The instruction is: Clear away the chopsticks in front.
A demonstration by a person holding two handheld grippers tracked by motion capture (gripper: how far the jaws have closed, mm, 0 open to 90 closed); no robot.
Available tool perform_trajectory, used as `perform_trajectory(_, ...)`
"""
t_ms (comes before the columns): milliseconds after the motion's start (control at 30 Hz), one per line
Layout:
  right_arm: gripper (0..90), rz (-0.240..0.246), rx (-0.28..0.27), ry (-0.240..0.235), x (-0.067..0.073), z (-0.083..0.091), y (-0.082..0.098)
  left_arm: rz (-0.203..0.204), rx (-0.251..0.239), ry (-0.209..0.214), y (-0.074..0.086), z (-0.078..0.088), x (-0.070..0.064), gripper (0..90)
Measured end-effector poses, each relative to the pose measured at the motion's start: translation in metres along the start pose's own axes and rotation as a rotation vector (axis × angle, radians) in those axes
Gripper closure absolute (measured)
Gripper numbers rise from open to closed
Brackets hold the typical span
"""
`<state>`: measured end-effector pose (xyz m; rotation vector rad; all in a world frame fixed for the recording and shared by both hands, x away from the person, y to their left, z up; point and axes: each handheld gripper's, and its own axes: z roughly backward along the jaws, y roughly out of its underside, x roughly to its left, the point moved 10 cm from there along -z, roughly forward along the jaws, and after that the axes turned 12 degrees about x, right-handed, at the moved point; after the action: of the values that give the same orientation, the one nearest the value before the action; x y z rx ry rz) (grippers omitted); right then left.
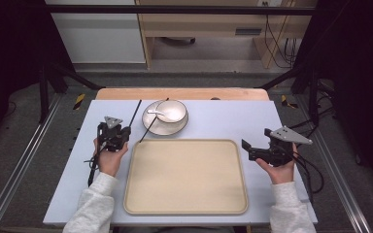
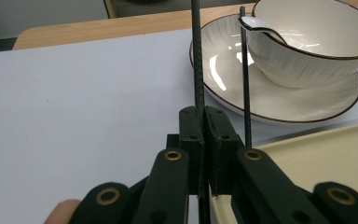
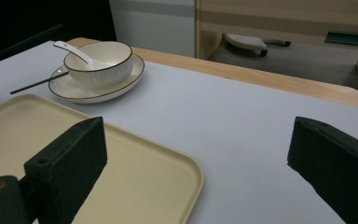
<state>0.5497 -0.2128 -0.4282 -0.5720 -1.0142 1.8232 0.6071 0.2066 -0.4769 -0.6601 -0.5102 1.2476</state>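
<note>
Your left tongs (image 1: 118,130) are clamped on one black chopstick (image 2: 197,56), tip up; its mate (image 1: 151,124) leans on the plate (image 1: 151,127), far of the tray (image 1: 184,177). Right tongs (image 1: 250,148) gape empty, parked clear.

The left gripper (image 2: 204,140) is pinching one black chopstick (image 2: 197,56), while another chopstick (image 2: 245,79) is leaning against the plate (image 2: 307,105) beneath the bowl (image 2: 317,46).
</note>
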Motion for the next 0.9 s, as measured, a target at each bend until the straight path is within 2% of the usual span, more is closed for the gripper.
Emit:
perform_trajectory(233,4.5,-0.007,-0.006,-0.003,0.000,0.002,0.000,0.012,-0.019,0.017,0.013,0.020,-0.010,85.9)
perform_trajectory(267,4.4,-0.002,-0.003,-0.002,0.001,0.001,0.000,0.013,-0.029,0.003,0.016,0.027,-0.012,85.8)
perform_trajectory(367,4.1,0.001,0.005,0.000,0.001,0.000,0.001,0.013,-0.040,0.000,0.024,0.038,-0.020,85.8)
perform_trajectory(600,4.2,0.002,-0.002,-0.013,0.004,0.004,0.001,0.031,-0.045,-0.013,0.043,0.056,-0.038,85.8)
perform_trajectory(667,4.2,-0.003,-0.006,-0.016,0.005,0.005,0.000,0.051,-0.045,-0.007,0.049,0.058,-0.043,85.9)
perform_trajectory(767,4.1,-0.002,-0.012,-0.019,0.006,0.008,-0.001,0.060,-0.042,-0.013,0.056,0.059,-0.047,85.9)
perform_trajectory(800,4.1,0.000,-0.011,-0.018,0.006,0.008,-0.001,0.082,-0.041,-0.003,0.062,0.060,-0.050,85.8)
perform_trajectory(900,4.1,0.001,-0.009,-0.014,0.006,0.008,0.000,0.108,-0.043,-0.009,0.072,0.061,-0.052,85.8)
